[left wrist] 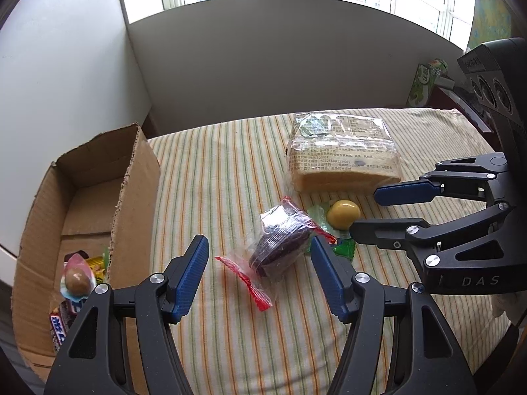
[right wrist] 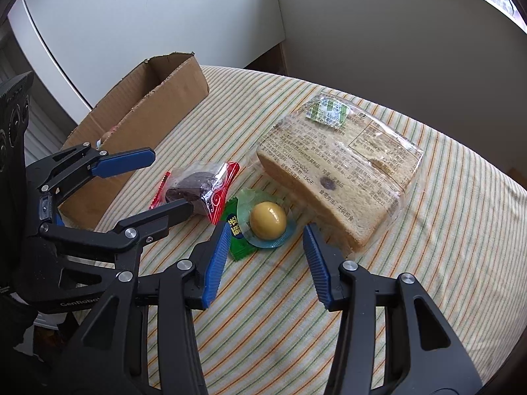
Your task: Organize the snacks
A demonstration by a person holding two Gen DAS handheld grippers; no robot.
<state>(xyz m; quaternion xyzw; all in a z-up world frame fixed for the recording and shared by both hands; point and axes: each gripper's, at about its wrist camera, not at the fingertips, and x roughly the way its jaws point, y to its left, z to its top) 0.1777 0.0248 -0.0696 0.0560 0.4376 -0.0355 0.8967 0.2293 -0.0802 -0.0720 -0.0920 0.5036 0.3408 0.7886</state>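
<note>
We see a striped-cloth bench (left wrist: 230, 164) under windows; only the left view shows snacks inside the brown cardboard box (left wrist: 39, 197). Left tongs (left wrist: 260, 276) and right tongs (right wrist: 265, 260) gape, empty.

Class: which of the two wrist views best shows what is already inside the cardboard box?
The left wrist view. It looks down into the open box, showing wrapped snacks at its near end. The right wrist view shows the box mostly from outside; only a sliver of something peeks over its rim.
</note>
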